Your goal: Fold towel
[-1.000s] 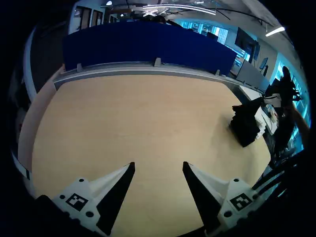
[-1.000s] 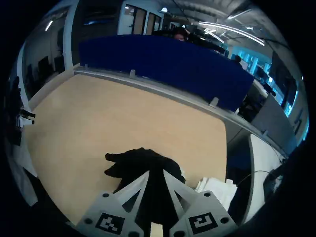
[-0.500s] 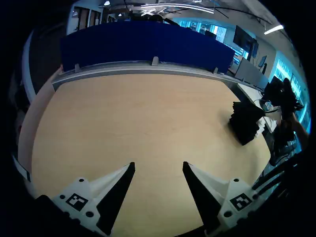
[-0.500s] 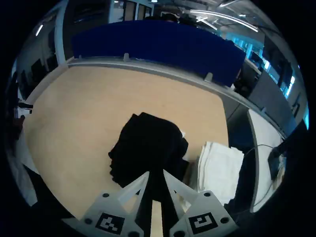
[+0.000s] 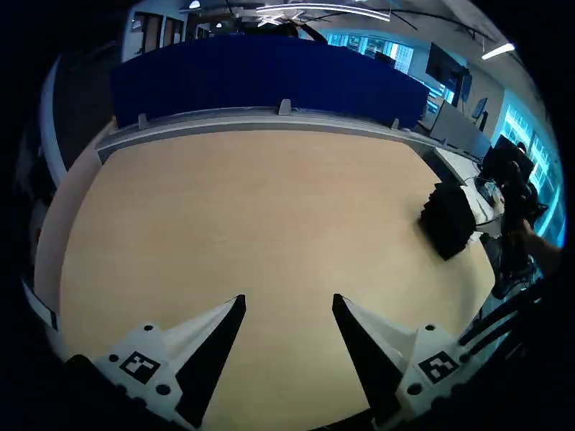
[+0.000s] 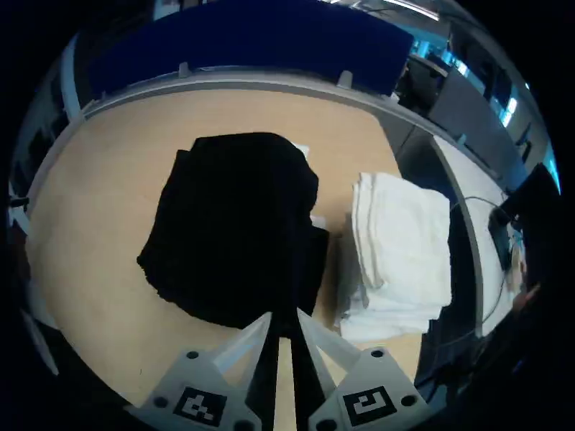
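Nearly closed, the right hand-held gripper (image 6: 284, 325) pinches the black towel (image 6: 230, 223).

Left gripper view: camera sits behind the left tool (image 5: 287, 296), high over the near edge of the light wooden bench (image 5: 251, 208). It's pitched forward and down across the top toward the blue partition screen (image 5: 266, 72) on the far edge. Long standoff.

Right gripper view: camera sits behind the right tool (image 6: 284, 314), aimed steeply down. It's close over the black folded towel stack (image 6: 230, 223) and the white folded towel pile (image 6: 402, 244) beside it.

Overlap: same bench, same partition, and the black stack, which sits far off at the right edge of the left gripper view.
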